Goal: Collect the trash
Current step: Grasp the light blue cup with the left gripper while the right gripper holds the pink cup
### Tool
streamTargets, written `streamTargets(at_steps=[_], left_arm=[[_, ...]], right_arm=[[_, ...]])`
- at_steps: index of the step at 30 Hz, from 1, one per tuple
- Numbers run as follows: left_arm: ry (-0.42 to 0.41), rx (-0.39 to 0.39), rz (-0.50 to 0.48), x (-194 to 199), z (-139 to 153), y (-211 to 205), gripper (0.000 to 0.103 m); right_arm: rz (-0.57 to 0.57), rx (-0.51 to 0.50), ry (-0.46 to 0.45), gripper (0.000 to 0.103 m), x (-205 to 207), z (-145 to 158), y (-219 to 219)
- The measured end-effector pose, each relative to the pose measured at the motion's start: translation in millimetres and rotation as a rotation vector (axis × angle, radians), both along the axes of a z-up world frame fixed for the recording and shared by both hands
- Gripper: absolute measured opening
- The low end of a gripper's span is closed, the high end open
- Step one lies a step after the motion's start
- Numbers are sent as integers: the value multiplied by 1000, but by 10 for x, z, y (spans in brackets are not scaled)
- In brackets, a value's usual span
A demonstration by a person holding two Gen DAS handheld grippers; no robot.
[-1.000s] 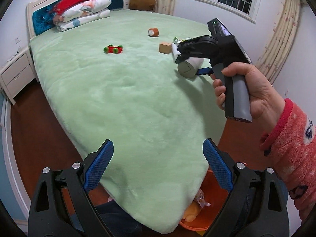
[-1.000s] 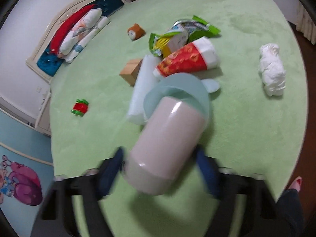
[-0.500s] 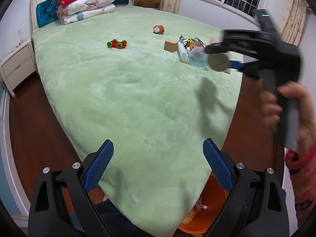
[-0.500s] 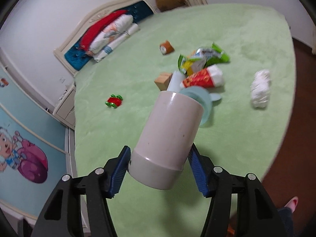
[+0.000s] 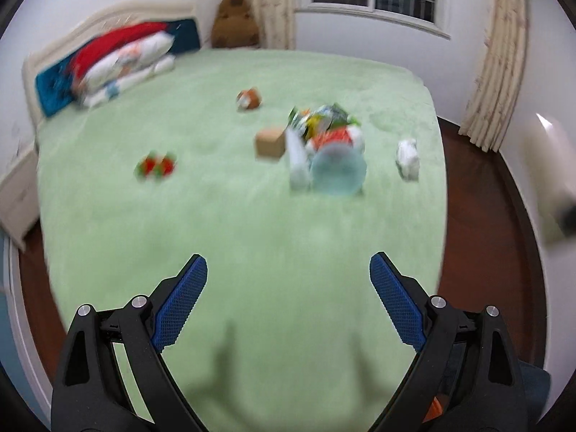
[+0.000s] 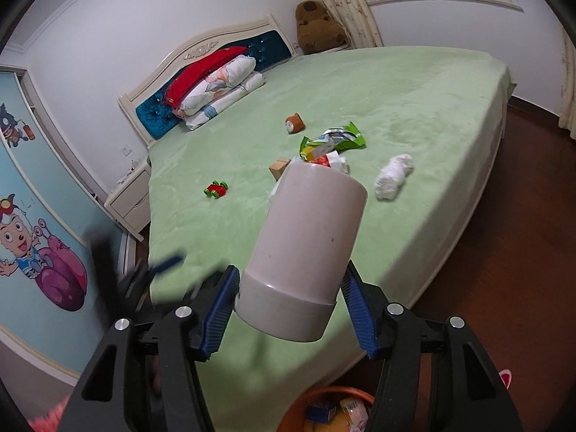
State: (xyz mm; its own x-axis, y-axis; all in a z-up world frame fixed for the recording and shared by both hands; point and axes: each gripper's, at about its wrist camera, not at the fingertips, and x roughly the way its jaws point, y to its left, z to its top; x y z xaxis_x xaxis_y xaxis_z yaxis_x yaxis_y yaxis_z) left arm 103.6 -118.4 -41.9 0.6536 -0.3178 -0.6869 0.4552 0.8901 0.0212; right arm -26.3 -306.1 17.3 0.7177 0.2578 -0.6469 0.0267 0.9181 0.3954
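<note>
My right gripper point(image 6: 289, 309) is shut on a pale pink cup point(image 6: 306, 248) and holds it in the air over the near edge of the bed, above an orange bin point(image 6: 324, 410) with trash in it. My left gripper point(image 5: 288, 298) is open and empty over the green bed. A trash pile lies mid-bed: green snack wrappers point(image 6: 334, 140), a red and white packet point(image 5: 334, 136), a white tube point(image 5: 297, 158), a pale blue lid point(image 5: 336, 172) and a crumpled white tissue point(image 6: 392, 176). The left wrist view is blurred.
A wooden block point(image 5: 270, 142), a red and green toy car point(image 6: 216, 190) and a small brown toy point(image 6: 295, 124) lie on the bed point(image 6: 414, 108). Pillows point(image 6: 216, 86) sit at the headboard. A nightstand point(image 6: 131, 201) stands beside the bed. Dark wood floor point(image 6: 504, 252) surrounds the bed.
My right gripper has carried the cup back from the trash pile to the bed's near edge, over the orange bin. My left gripper has swung forward over the bed toward the pile.
</note>
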Motion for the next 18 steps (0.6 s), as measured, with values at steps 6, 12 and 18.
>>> streamTargets(at_steps=[6, 12, 18], left_arm=[[-46, 137, -47, 670, -95, -636, 89], [-59, 259, -56, 1008, -266, -1021, 71], [-19, 305, -36, 1170, -342, -1155, 10]], right_arm=[[-11, 12, -6, 57, -305, -30, -125], [-46, 20, 7, 55, -452, -109, -307], [-62, 20, 16, 51, -486, -192, -411]])
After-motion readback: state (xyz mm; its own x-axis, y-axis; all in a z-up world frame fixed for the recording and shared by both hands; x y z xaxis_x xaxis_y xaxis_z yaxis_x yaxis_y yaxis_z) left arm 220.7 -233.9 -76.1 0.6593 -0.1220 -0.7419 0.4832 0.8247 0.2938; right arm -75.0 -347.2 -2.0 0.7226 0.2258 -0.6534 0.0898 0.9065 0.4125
